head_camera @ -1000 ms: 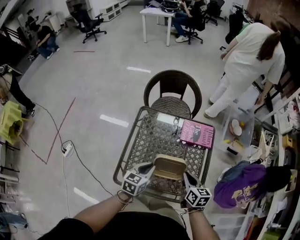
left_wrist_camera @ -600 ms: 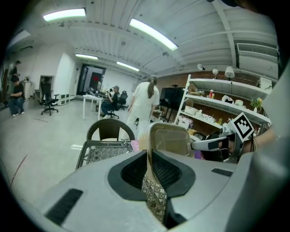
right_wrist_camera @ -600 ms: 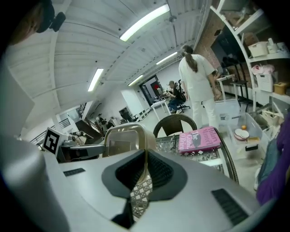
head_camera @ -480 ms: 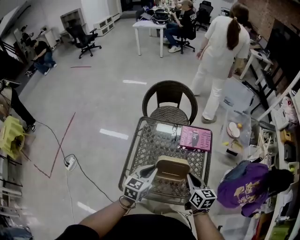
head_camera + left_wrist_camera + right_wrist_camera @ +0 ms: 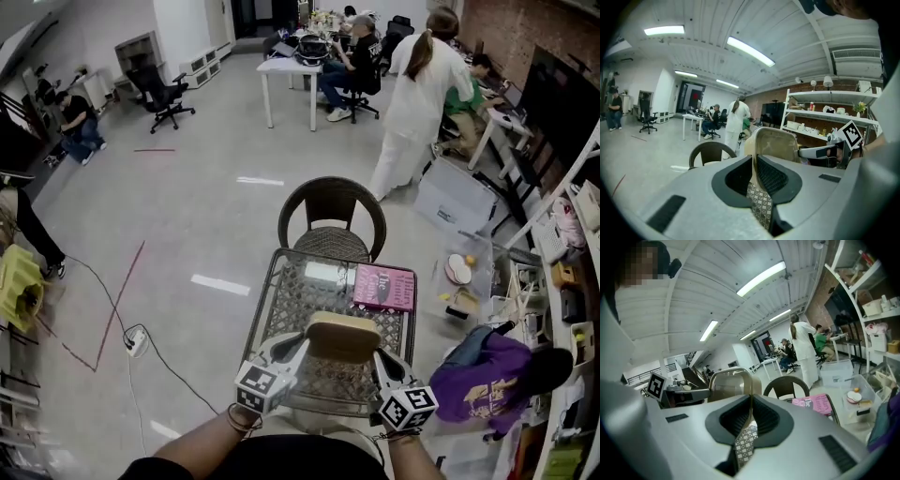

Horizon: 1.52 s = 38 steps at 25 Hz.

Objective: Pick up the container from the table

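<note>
Nearest the person's forearms, the left hand-held gripper (image 5: 298,348) and the right hand-held gripper (image 5: 379,360) hold a tan container (image 5: 342,337) between them, one at each end. Each gripper's own view shows its jaws pressed almost together on the container's thin rim, with the rim running straight up through the narrow gap. The container sits level over the near part of the bench (image 5: 256,314), a metal-framed top with a woven lattice surface. From above I cannot tell how far it clears that surface.

Farther along the bench, a pink book (image 5: 384,286) lies flat at the far right corner. Just beside it on the left is a pale flat packet (image 5: 323,272). Beyond the bench's far edge stands a dark wicker chair (image 5: 331,211). Well past that, a person in white (image 5: 413,98) stands near a white table (image 5: 286,67).
</note>
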Each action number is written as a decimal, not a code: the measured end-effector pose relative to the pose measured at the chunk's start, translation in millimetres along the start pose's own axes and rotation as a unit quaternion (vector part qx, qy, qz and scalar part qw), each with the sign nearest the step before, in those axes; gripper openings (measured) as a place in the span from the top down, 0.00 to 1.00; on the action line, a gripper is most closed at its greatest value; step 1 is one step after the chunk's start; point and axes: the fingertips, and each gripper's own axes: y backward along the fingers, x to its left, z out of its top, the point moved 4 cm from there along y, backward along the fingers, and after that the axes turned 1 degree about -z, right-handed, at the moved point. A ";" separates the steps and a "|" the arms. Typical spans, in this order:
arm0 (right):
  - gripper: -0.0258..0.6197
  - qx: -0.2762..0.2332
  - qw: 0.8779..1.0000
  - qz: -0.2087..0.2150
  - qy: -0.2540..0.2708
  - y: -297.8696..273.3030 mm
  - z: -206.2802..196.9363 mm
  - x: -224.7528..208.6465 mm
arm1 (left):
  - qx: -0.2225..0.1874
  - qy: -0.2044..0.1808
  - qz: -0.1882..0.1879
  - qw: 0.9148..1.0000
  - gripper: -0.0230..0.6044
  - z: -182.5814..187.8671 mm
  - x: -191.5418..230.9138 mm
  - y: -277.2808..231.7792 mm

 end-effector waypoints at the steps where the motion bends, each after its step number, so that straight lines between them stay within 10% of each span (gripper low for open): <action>1: 0.92 -0.005 1.000 0.000 0.006 2.3 5.6 2.0 | -0.006 -0.004 -0.001 1.000 0.90 5.5 -1.3 1.3; 38: 0.92 -0.152 0.974 0.015 0.166 43.2 167.7 82.9 | -0.156 -0.060 -0.005 0.986 0.90 162.1 -15.5 46.0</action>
